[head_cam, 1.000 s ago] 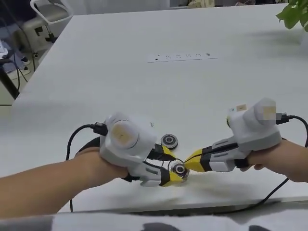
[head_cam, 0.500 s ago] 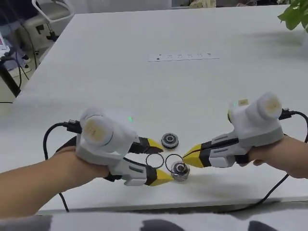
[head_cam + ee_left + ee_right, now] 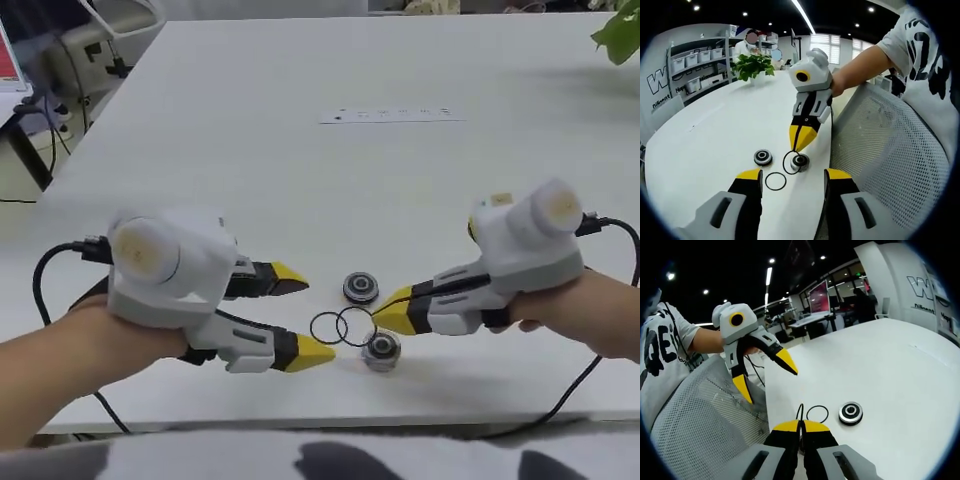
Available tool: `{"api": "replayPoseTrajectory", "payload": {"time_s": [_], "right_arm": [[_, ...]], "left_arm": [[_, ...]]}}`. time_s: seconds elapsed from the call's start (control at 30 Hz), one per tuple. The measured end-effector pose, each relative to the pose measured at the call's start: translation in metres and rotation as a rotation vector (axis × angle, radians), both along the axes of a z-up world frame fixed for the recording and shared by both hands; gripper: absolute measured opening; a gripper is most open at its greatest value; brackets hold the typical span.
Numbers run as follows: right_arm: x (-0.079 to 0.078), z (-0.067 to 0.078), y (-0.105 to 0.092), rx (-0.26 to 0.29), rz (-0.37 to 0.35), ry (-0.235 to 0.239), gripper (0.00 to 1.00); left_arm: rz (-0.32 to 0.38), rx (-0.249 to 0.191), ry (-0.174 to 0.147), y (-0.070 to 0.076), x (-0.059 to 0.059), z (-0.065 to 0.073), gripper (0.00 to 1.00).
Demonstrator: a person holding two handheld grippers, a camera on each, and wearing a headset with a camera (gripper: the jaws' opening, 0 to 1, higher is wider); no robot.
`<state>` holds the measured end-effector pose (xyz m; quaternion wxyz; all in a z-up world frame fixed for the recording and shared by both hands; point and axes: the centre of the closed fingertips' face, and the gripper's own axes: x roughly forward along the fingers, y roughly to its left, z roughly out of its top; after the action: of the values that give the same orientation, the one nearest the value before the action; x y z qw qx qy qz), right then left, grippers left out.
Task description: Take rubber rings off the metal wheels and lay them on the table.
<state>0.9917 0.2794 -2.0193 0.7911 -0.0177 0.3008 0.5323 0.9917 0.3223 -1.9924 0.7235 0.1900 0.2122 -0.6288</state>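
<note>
The right gripper (image 3: 380, 322), its jaws pinched on a thin rubber ring (image 3: 356, 326), holds it just beside the wheel (image 3: 381, 350) near the table's (image 3: 300, 180) front edge. The left gripper (image 3: 305, 315) stands wide open. Another ring (image 3: 326, 328) lies alongside. Next, I think: lower this ring flat and release.

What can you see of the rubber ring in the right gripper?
The rubber ring is a thin black loop, pinched at its edge by the shut yellow tips of the right gripper. It is off the metal wheel, which sits beside it on the table. Whether it touches the table is unclear.
</note>
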Motion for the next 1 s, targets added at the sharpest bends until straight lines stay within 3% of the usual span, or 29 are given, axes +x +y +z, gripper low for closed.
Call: {"api": "replayPoseTrajectory", "payload": {"time_s": [0.47,1.0], "right_arm": [[0.013,-0.006,0.014,-0.006,-0.006,0.000,0.00],[0.026,-0.022,0.022,-0.003,-0.059,0.039,0.00]], "left_arm": [[0.082,-0.006,0.021,0.025,0.003,-0.003,0.59],[0.133,-0.008,0.036,0.040,0.006,-0.007,0.65]]}}
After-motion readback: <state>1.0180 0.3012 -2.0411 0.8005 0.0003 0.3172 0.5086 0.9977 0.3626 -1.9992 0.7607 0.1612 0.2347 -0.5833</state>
